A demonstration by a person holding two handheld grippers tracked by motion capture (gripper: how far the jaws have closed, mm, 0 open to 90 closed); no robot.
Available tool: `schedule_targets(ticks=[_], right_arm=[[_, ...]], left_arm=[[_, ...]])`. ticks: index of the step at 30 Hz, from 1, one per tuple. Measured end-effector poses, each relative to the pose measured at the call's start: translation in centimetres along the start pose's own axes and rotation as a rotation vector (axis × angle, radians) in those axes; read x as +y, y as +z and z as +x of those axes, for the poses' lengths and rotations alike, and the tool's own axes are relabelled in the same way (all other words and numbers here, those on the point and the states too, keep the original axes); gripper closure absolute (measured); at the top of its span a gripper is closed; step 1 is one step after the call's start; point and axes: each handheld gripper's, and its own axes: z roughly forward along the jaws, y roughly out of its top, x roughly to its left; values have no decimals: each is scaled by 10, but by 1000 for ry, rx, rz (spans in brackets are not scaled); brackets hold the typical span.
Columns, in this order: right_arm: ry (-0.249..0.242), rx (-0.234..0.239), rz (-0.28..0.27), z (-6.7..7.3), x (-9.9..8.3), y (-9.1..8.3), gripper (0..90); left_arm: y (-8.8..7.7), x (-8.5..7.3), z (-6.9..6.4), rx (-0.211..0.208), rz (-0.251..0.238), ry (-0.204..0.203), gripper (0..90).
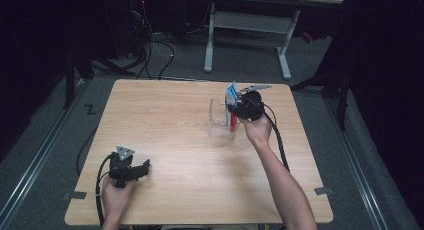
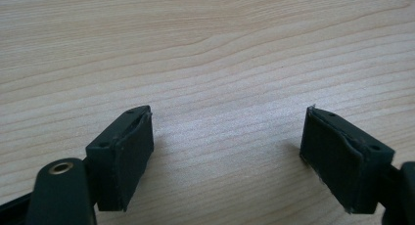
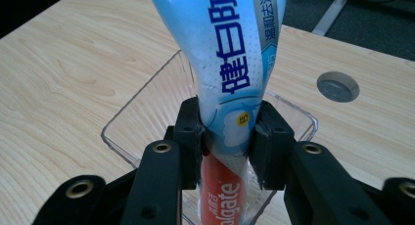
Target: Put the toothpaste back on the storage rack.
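Wooden table (image 1: 175, 120), light grain. Clear plastic container (image 1: 219, 121) right of centre, far half. Right gripper (image 3: 226, 137) clamped on Colgate toothpaste tube (image 3: 230, 63), tube upright, lower end inside container. Left gripper (image 2: 226, 151) at near left corner, jaws wide apart, nothing between, just above tabletop.

"Colgate", "健白防" on toothpaste tube (image 3: 230, 78)
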Motion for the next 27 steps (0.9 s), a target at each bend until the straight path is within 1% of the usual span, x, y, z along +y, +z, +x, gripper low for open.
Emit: schedule_targets(ticks=[1,4,6,8,11,16,19,23,24,25,27], right_arm=[[-8,-1,6,0,-2,3,679],[-7,-7,18,1,-6,6,678],[2,-7,23,0,-9,8,676],[12,-3,14,-2,-10,8,675],[12,-1,5,-3,-12,7,673],[27,-1,-5,-5,-14,6,673],[27,-2,-8,-5,-15,6,673],[17,-26,-1,-5,-15,7,654],[17,-26,-1,-5,-15,7,654],[20,-41,2,-8,-16,8,648],[29,-42,4,-9,-16,9,648]], left_arm=[[0,0,0,0,0,0,204],[0,0,0,0,0,-2,204],[0,0,0,0,0,-2,204],[0,0,0,0,0,-2,204],[0,0,0,0,0,-2,204],[0,0,0,0,0,-2,204],[0,0,0,0,0,-2,204],[0,0,0,0,0,-2,204],[0,0,0,0,0,-2,204],[0,0,0,0,0,0,204],[0,0,0,0,0,-2,204]])
